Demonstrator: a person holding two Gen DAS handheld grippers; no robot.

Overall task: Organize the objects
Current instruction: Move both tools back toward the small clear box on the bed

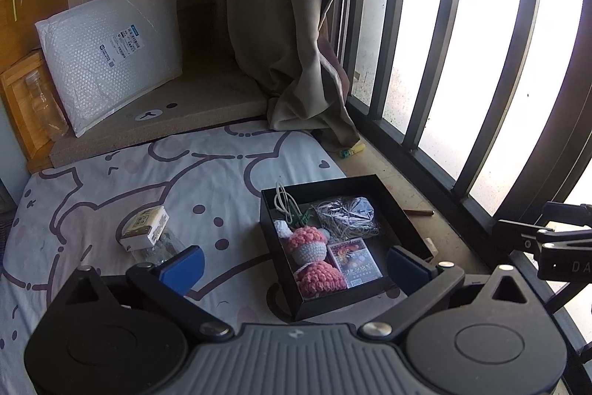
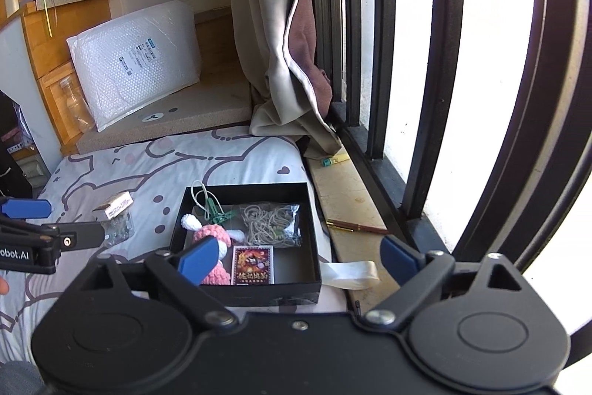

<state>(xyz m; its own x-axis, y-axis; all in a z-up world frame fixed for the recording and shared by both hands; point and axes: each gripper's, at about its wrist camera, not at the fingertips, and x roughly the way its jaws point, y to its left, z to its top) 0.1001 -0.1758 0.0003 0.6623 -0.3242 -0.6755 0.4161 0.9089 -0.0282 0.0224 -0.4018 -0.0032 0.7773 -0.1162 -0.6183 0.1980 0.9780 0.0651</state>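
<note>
An open black box lies on the cartoon-print bed sheet. Inside are a pink crochet doll, a red card pack, a clear bag of cord and green clips. My left gripper hovers over the box's near side, open, its blue pads touching nothing. My right gripper is open too, above the box's front edge, holding nothing. A glass jar with a small cardboard box on it lies left of the black box.
A pen and a white strip lie on the window sill to the right. Window bars and a curtain close off the right side. A bubble mailer leans against wooden drawers at the back.
</note>
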